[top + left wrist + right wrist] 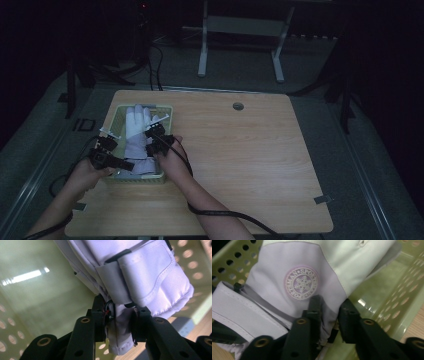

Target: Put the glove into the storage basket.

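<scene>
While the glove (136, 136) lies in the green basket (168, 108) at the tabletop's (250, 150) left, cuff toward you, fingers pointing away, your left hand-held gripper (120, 325) stays out of nothing: it's clamped on the cuff edge. Right hand-held gripper (329, 312) pinches the cuff's other side, so you lift straight up.

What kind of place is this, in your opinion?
Probably a dim workroom or lab set up for recording handling tasks. A bare wooden table holds a perforated green basket with a white-and-lilac glove, cables trail to the floor, and a metal desk frame stands behind.
</scene>
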Demonstrator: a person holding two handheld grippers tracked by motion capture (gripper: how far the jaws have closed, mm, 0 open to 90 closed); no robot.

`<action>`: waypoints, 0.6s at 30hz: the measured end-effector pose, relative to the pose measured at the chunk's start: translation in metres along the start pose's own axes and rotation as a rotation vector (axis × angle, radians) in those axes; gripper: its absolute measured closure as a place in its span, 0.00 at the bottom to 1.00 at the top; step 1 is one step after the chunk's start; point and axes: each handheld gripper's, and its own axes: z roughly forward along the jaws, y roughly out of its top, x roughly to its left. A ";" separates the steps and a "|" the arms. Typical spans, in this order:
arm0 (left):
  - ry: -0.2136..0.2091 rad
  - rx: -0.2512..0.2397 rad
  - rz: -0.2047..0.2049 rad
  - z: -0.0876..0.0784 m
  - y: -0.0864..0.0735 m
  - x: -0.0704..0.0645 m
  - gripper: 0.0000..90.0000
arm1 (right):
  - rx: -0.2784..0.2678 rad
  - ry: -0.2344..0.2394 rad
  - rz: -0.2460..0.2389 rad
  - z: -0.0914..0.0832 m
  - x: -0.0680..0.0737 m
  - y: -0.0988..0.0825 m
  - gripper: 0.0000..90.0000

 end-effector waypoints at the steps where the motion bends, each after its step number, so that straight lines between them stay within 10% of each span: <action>1: 0.015 0.008 -0.006 0.002 0.001 0.000 0.76 | 0.002 -0.004 -0.002 0.000 0.000 0.000 0.76; 11: 0.081 0.044 -0.002 0.013 0.001 -0.003 0.64 | -0.031 0.015 -0.047 -0.003 -0.003 -0.001 0.56; 18: 0.202 -0.039 0.055 0.003 -0.002 -0.014 0.26 | -0.100 0.055 -0.092 -0.016 -0.002 0.002 0.38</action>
